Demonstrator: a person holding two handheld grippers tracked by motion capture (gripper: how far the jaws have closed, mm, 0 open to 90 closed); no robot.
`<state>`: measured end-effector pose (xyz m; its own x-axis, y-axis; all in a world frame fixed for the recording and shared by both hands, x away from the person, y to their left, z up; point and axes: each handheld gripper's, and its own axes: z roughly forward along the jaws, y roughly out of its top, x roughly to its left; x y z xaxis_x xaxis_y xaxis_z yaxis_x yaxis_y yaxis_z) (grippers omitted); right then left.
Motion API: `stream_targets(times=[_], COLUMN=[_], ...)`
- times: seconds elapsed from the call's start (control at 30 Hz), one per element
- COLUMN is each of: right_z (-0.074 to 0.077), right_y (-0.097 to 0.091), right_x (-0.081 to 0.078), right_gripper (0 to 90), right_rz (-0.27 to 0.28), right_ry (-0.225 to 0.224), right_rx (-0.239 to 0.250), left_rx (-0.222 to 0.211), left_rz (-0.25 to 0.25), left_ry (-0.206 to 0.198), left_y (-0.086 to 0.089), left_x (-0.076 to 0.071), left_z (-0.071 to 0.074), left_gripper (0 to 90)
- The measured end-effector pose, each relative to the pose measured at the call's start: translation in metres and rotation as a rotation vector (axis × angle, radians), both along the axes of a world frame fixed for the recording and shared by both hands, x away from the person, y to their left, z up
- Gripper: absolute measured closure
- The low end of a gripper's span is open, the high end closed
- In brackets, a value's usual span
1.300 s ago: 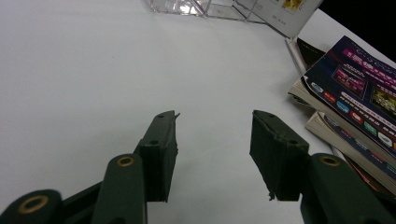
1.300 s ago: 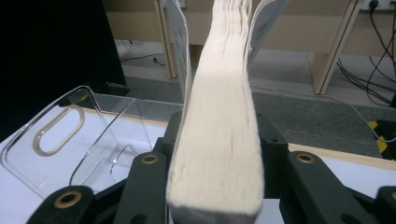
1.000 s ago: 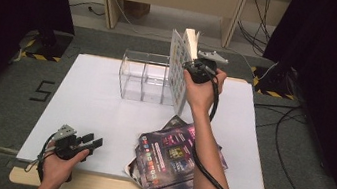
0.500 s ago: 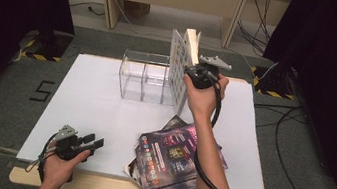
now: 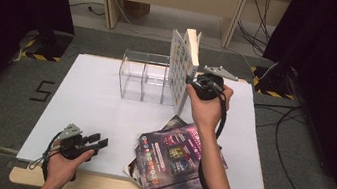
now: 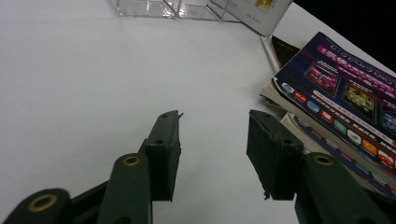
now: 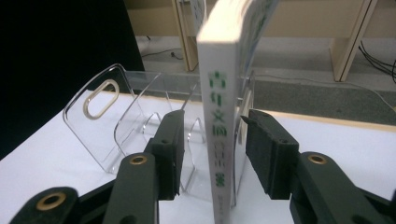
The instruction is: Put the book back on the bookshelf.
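A white book [image 5: 181,63] stands upright at the right end of a clear acrylic rack [image 5: 142,77]. My right gripper [image 5: 190,81] is level at the book's near edge. In the right gripper view the book's spine [image 7: 217,140] rises between the jaws of the right gripper [image 7: 212,126]. Those jaws have just been opening, and a gap shows beside the spine. My left gripper [image 5: 98,141] hovers low near the table's front left. Its jaws [image 6: 214,125] have just been closing a little and stand apart with nothing between them.
A loose stack of glossy magazines [image 5: 174,160] lies at the front middle of the white table [image 5: 95,98], to the right of the left gripper [image 6: 345,98]. The rack's clear dividers [image 7: 102,116] stand left of the book. Cables trail on the floor at the right.
My right hand has drawn back a little to the right and nearer to me while the book stays upright in the rack. The left hand has stayed in place.
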<state>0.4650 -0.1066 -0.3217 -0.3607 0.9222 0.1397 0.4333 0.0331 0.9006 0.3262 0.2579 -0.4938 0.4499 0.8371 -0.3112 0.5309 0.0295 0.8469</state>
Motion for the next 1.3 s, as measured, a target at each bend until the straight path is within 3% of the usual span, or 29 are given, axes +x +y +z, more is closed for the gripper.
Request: stream_targets(times=[0.17, 0.43, 0.47, 0.53, 0.67, 0.7, 0.97, 1.1, 1.3], right_z=[-0.009, -0.035, -0.035, -0.047, -0.060, -0.070, -0.108, -0.120, -0.128], right_y=[-0.013, -0.043, -0.043, -0.053, -0.062, -0.068, -0.085, -0.092, -0.101], right_x=[-0.008, -0.018, -0.018, -0.019, -0.019, -0.018, -0.020, -0.022, -0.025], right_gripper=[63.8, 80.4, 80.4, 82.0, 82.7, 83.5, 88.1, 88.4, 88.2], right_rz=[-0.011, -0.062, -0.062, -0.082, -0.108, -0.121, -0.158, -0.184, -0.202], right_ry=[0.044, 0.162, 0.162, 0.210, 0.262, 0.290, 0.407, 0.455, 0.479], right_rx=[-0.011, -0.040, -0.040, -0.045, -0.059, -0.071, -0.109, -0.120, -0.140], left_rx=[0.010, 0.027, 0.025, 0.020, 0.028, 0.041, 0.079, 0.087, 0.087], left_rz=[-0.058, -0.122, -0.131, -0.145, -0.167, -0.175, -0.202, -0.224, -0.234], left_ry=[-0.001, 0.040, 0.046, 0.059, 0.084, 0.088, 0.095, 0.119, 0.138], left_y=[-0.013, -0.029, -0.032, -0.037, -0.047, -0.052, -0.069, -0.080, -0.085], left_x=[0.003, 0.011, 0.014, 0.018, 0.029, 0.034, 0.052, 0.064, 0.071], left_z=[0.005, 0.006, 0.006, 0.007, 0.007, 0.007, 0.008, 0.006, 0.004], left_gripper=[59.2, 68.8, 68.8, 68.6, 66.0, 63.7, 58.3, 57.3, 56.5])
